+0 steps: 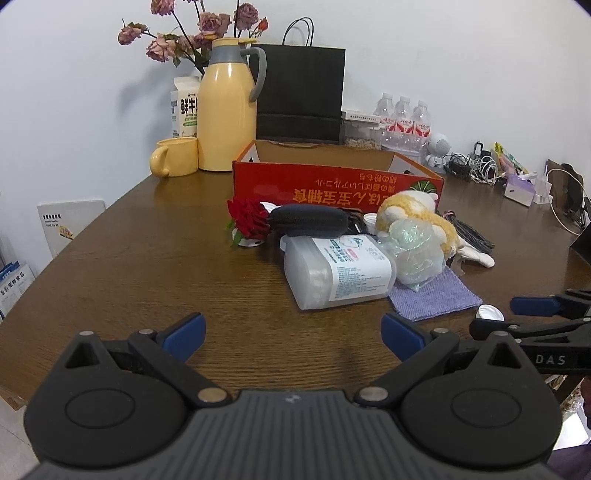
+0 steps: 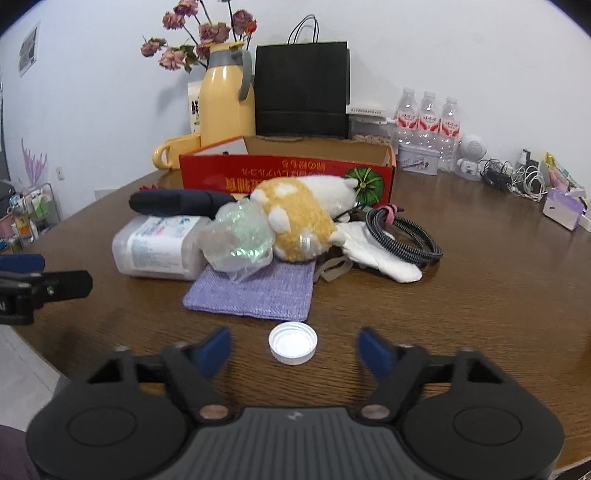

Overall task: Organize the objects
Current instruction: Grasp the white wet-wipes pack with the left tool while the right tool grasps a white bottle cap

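A pile lies before an open red cardboard box (image 1: 332,184) (image 2: 288,177): a clear plastic tub (image 1: 338,271) (image 2: 159,247), a dark pouch (image 1: 308,220) (image 2: 177,201), a red rose (image 1: 248,218), an orange-white plush toy (image 1: 413,212) (image 2: 295,218), a crumpled clear bag (image 1: 415,249) (image 2: 238,240), a purple cloth (image 1: 432,297) (image 2: 255,291), a white glove (image 2: 376,251) and a braided cable (image 2: 402,236). A white bottle cap (image 2: 293,342) (image 1: 489,314) lies just ahead of my open, empty right gripper (image 2: 293,350) (image 1: 517,317), between its fingers. My left gripper (image 1: 293,332) is open and empty, short of the tub.
At the back stand a yellow thermos (image 1: 227,110), yellow mug (image 1: 173,157), milk carton (image 1: 183,110), dried flowers (image 1: 199,33), black paper bag (image 1: 301,92) and water bottles (image 1: 404,122). Cables (image 1: 476,166) and a tissue box (image 2: 563,208) lie far right. The wooden table's (image 1: 129,266) near edge is below my grippers.
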`<state>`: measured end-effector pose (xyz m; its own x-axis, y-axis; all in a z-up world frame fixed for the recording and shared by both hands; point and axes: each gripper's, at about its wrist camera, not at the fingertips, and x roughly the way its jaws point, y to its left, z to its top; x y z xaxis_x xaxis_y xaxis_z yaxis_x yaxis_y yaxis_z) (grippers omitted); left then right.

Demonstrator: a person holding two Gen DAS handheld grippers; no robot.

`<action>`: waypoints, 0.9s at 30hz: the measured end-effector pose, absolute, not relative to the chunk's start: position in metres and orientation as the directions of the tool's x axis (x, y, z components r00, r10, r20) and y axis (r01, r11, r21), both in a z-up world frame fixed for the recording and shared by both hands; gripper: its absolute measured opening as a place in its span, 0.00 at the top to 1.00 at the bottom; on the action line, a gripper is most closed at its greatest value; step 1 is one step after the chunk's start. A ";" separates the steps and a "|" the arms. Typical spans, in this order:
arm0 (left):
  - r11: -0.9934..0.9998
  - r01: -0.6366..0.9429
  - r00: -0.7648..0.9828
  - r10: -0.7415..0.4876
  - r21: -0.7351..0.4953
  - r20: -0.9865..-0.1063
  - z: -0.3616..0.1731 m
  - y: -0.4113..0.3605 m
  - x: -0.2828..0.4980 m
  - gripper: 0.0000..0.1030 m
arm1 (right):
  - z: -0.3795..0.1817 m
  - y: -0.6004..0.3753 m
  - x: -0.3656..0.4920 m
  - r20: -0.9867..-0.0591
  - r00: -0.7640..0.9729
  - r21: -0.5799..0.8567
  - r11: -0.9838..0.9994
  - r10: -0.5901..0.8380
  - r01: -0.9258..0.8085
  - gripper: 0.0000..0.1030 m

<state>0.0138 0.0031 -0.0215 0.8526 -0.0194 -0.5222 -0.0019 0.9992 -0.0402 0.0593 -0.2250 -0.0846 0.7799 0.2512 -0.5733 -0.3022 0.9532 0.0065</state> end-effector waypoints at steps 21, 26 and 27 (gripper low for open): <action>1.000 -0.017 0.850 0.021 0.012 -0.527 -0.018 -0.049 0.081 0.00 | -0.067 -0.242 0.084 -0.490 0.814 0.027 0.939 0.312 -0.343 0.73; 0.997 -0.059 0.832 0.079 0.054 -0.550 -0.028 -0.057 0.092 0.00 | -0.067 -0.248 0.095 -0.481 0.819 0.035 0.941 0.312 -0.338 0.73; 0.996 -0.068 0.828 0.088 0.057 -0.553 -0.030 -0.057 0.094 0.00 | -0.067 -0.249 0.097 -0.478 0.821 0.037 0.940 0.314 -0.338 0.73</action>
<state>0.0937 -0.0572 -0.0299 0.8283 0.0883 -0.5532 -0.0681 0.9961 0.0569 0.0967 -0.2490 -0.0666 0.8206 0.3139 -0.4776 -0.3380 0.9404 0.0373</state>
